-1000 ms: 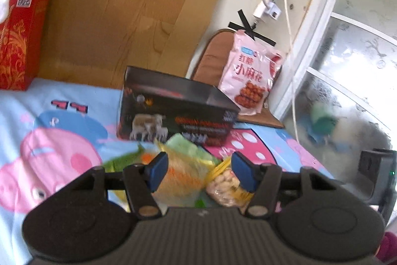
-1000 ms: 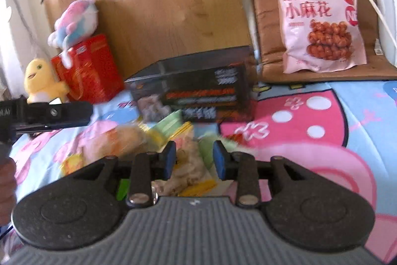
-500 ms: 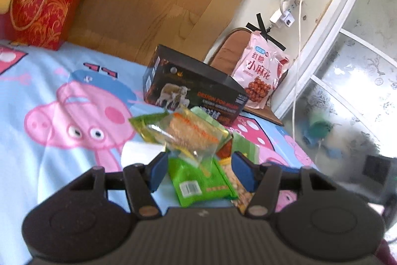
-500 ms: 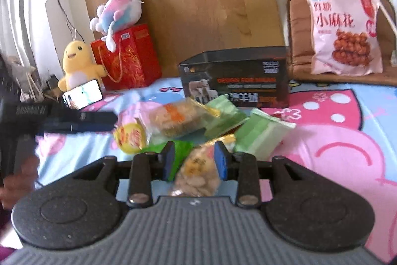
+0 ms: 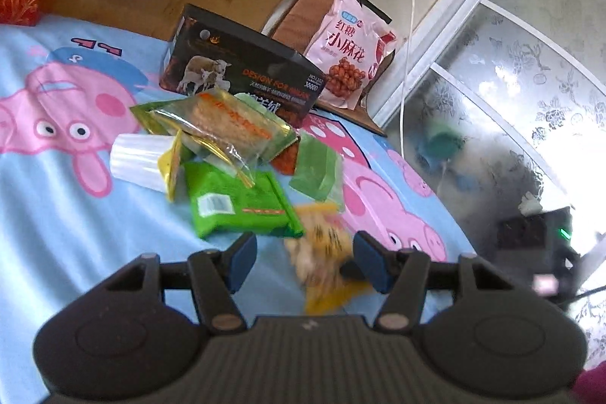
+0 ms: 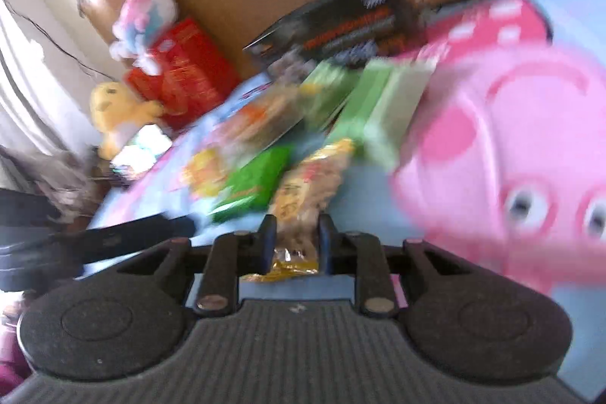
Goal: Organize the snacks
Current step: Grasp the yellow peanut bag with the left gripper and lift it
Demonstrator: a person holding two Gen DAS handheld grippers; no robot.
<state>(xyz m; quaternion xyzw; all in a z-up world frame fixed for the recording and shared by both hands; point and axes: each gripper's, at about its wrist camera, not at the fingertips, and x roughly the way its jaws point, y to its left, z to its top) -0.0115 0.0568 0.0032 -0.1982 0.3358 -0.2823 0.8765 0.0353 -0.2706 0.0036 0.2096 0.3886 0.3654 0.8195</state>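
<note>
Through the left wrist camera I see my left gripper released, jaws standing apart over the cartoon-pig bedsheet, with a blurred yellow snack packet lying between them, untouched by either pad. Just beyond lies a green packet with a white barcode label, then a clear wrapper with an orange stripe, a pale green pouch and a white cup on its side. Farther off stands a black box printed with sheep and "DESIGN FOR", and a pink bag with Chinese characters leans on a brown cushion. The right wrist camera is badly smeared: my right gripper is closing, and the yellow snack packet sits between its narrow jaws; whether the pads press it I cannot tell. A red gift bag and a yellow plush toy stand far left.
</note>
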